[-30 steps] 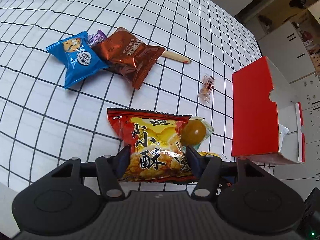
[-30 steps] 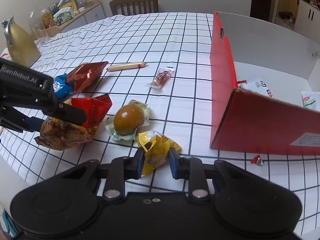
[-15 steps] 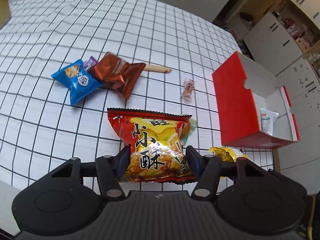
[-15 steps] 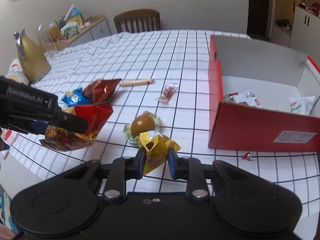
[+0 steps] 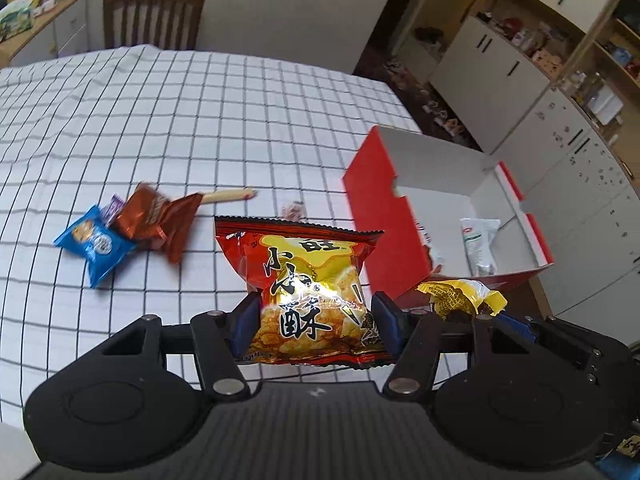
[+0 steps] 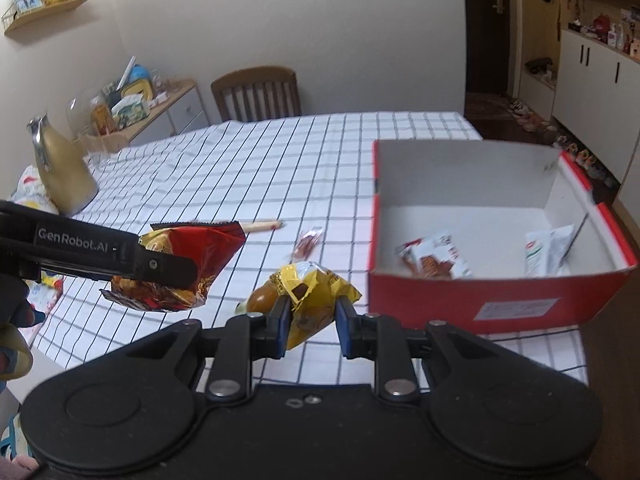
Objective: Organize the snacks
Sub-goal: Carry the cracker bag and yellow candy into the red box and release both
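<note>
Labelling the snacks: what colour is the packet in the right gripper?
Yellow packet, clearest in the right wrist view.

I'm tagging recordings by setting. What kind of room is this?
Probably a home dining area: a table with a checked tablecloth, a wooden chair at its far end, and white cupboards with cluttered shelves beside it.

The left gripper [image 5: 314, 322] has a matte black body: two round housings side by side, a ribbed panel between them, black link arms fastened with silver screws, and blue pads [image 5: 245, 320] on its fingers. The right gripper [image 6: 311, 326] is built the same. Seen from the right wrist, the left gripper's side carries white lettering, "GenRobot.AI".
</note>
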The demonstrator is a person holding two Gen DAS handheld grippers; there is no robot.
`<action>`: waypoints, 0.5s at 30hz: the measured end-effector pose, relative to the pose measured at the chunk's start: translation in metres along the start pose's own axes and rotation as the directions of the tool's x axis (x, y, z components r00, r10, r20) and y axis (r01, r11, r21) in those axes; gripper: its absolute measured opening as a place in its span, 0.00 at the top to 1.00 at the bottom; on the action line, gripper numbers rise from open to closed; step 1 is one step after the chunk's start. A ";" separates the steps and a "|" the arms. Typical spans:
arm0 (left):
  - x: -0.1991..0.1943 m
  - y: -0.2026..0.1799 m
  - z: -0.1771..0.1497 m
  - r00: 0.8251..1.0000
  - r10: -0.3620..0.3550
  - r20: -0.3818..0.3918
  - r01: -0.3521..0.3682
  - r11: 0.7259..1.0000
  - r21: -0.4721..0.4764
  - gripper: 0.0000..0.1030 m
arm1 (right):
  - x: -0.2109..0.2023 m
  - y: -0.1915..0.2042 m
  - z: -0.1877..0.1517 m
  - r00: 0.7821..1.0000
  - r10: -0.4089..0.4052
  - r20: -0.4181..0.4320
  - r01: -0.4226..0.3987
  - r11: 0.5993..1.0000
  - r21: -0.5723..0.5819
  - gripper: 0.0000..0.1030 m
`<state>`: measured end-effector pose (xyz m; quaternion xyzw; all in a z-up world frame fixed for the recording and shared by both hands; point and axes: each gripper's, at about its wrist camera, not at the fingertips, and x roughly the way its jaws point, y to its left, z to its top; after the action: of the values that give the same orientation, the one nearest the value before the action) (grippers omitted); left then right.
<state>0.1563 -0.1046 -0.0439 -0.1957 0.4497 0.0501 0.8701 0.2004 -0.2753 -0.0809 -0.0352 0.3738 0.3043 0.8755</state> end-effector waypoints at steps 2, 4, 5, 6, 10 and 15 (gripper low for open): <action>0.000 -0.010 0.005 1.000 -0.013 0.008 0.013 1.000 0.020 0.42 | -0.004 -0.005 0.003 1.000 -0.009 0.014 0.009 1.000 0.009 0.78; 0.001 -0.020 0.010 1.000 -0.020 0.017 0.019 0.999 0.043 0.42 | -0.007 -0.010 0.006 0.999 -0.019 0.026 0.019 1.000 0.014 0.78; 0.001 -0.024 0.012 0.999 -0.025 0.021 0.024 0.998 0.055 0.42 | -0.009 -0.012 0.007 0.999 -0.022 0.033 0.022 1.000 0.016 0.78; 0.001 -0.029 0.014 0.999 -0.032 0.025 0.030 0.997 0.068 0.42 | -0.011 -0.015 0.008 0.999 -0.027 0.040 0.026 1.000 0.018 0.78; 0.003 -0.048 0.023 0.998 -0.047 0.032 0.043 0.993 0.111 0.42 | -0.016 -0.024 0.014 0.997 -0.046 0.060 0.045 0.999 0.025 0.78; 0.008 -0.065 0.035 0.997 -0.062 0.035 0.056 0.988 0.144 0.42 | -0.020 -0.034 0.019 0.994 -0.073 0.081 0.070 0.997 0.043 0.78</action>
<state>0.2045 -0.1515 -0.0133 -0.1449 0.4291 -0.0042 0.8915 0.2211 -0.3074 -0.0597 -0.0186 0.3419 0.2663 0.9010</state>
